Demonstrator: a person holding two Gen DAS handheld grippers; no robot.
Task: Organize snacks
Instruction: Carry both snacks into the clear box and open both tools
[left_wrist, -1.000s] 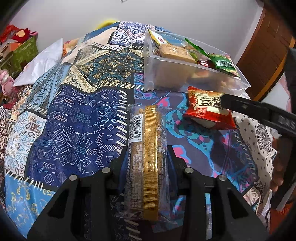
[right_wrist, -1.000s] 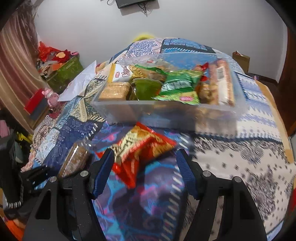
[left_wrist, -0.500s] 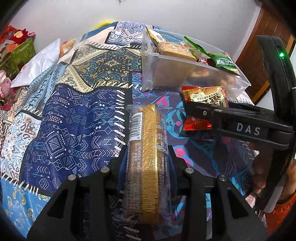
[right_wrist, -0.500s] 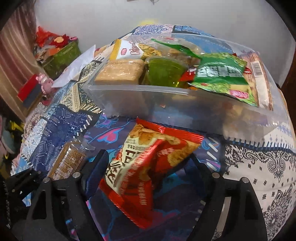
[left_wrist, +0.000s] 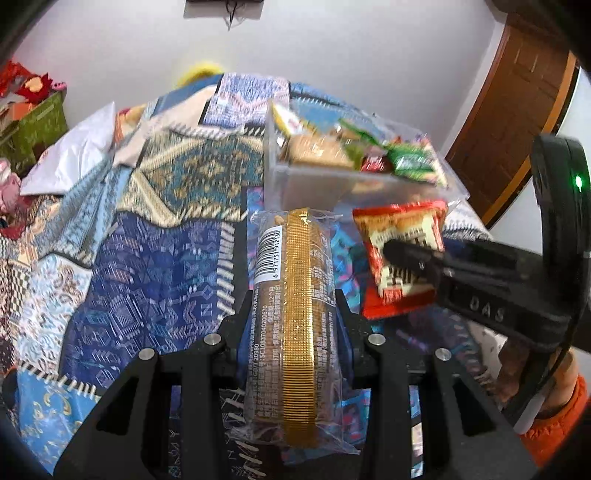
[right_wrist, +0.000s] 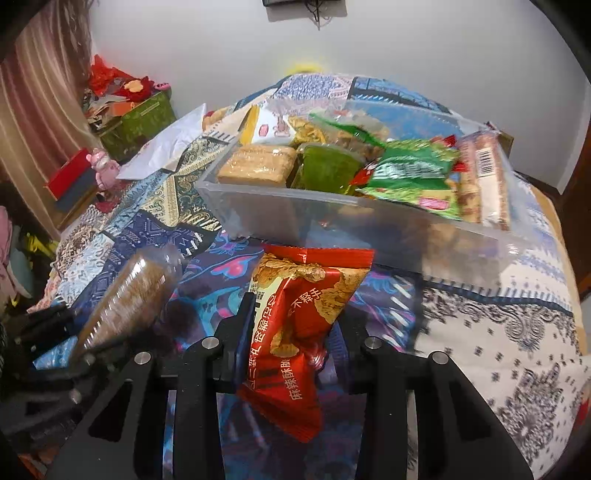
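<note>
left gripper (left_wrist: 293, 317) clamps gold-striped biscuit pack (left_wrist: 295, 306) | right gripper (right_wrist: 295, 332) jaws closing on red snack packet (right_wrist: 295, 325) | barcode only in left view | clear bin (right_wrist: 369, 229) contents clearer in right view

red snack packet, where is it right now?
The red snack packet is between the right hand-held gripper's closing jaws, just in front of the clear snack bin; left wrist view shows it right of the biscuit sleeve.

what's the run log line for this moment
left gripper: shut on long clear-wrapped biscuit pack | right gripper: closing on red foil snack packet
</note>
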